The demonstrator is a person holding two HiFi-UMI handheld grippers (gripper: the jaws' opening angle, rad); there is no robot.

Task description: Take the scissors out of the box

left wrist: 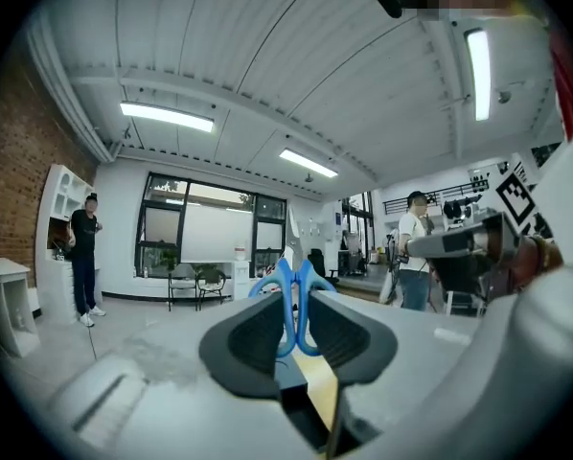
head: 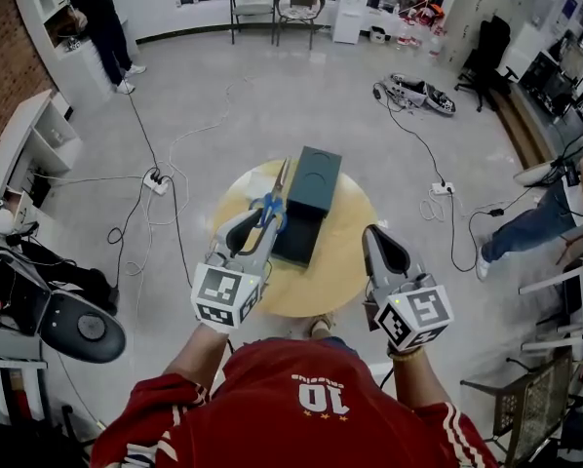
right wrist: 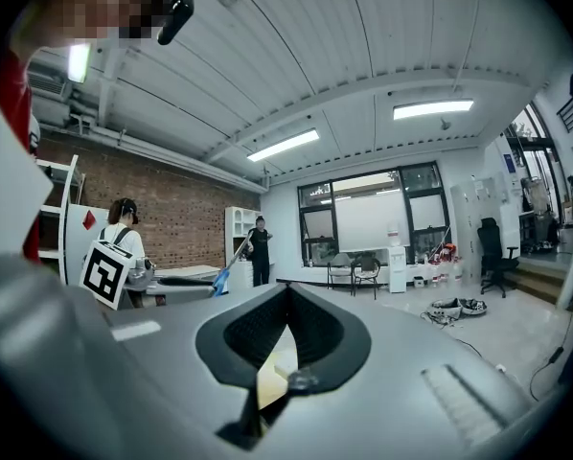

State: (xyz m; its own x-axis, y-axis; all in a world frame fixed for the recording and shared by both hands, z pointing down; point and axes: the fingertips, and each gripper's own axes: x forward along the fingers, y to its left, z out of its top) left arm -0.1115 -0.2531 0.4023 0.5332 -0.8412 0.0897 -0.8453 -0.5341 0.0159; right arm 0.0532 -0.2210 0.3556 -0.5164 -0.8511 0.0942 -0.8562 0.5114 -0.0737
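My left gripper (head: 261, 220) is shut on the blue handles of the scissors (head: 271, 206), which hang in the air over the left side of the table with their blades pointing away from me. In the left gripper view the blue handle loops (left wrist: 285, 286) sit pinched between the two dark pads (left wrist: 253, 338), and the gripper points level across the room. The dark box (head: 311, 201) lies lengthwise on the round wooden table (head: 345, 256), just right of the scissors. My right gripper (head: 377, 237) hovers over the table's right edge, shut with nothing in it. The right gripper view also catches the scissors (right wrist: 223, 277).
Cables and power strips (head: 156, 180) trail over the floor around the table. A black stool (head: 72, 328) stands at my left. A person (head: 101, 22) stands at the far left by white shelves, and another person's legs (head: 525, 227) reach in from the right. Chairs (head: 277, 3) stand at the back wall.
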